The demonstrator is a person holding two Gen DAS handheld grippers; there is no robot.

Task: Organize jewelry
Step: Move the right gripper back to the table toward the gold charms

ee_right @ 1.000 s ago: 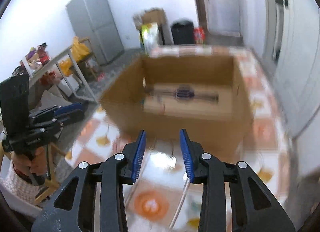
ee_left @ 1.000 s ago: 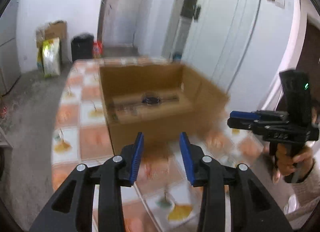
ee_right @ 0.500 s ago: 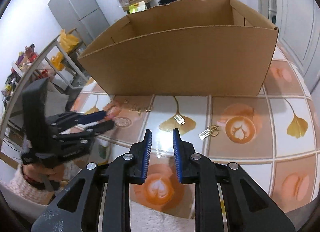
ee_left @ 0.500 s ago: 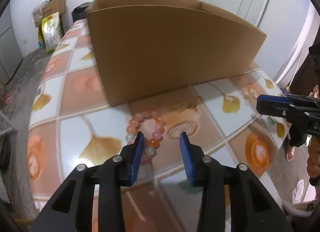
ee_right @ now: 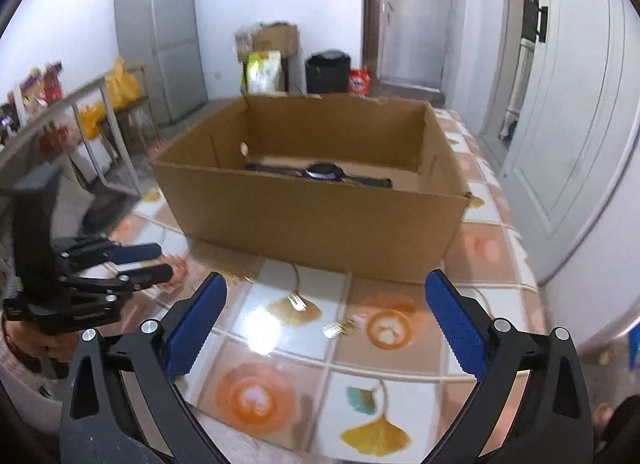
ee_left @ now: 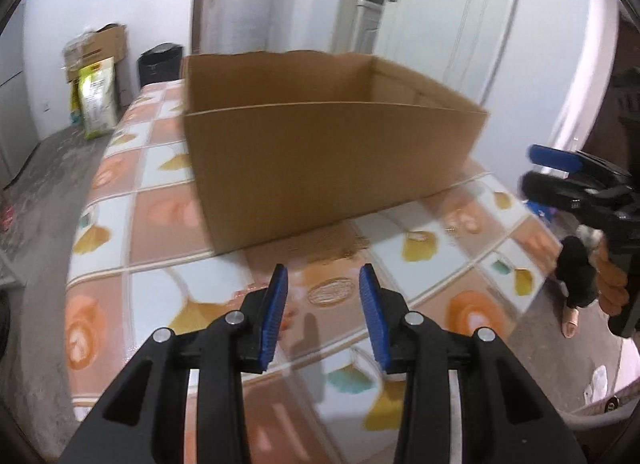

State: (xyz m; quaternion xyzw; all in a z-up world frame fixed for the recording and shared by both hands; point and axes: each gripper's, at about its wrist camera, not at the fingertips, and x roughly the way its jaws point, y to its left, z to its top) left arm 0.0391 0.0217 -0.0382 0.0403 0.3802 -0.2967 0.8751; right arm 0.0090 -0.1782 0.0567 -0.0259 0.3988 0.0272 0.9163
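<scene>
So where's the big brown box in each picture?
Left wrist view: the cardboard box fills the upper middle, on the tiled table; its inside is hidden.
Right wrist view: the cardboard box sits in the middle, with a dark watch on its floor.
Shared landmark: the black bin behind the table.

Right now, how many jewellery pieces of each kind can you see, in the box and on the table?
Watch: 1
Tagged pieces: 2
Bead bracelet, blurred: 1
Total: 4
</scene>
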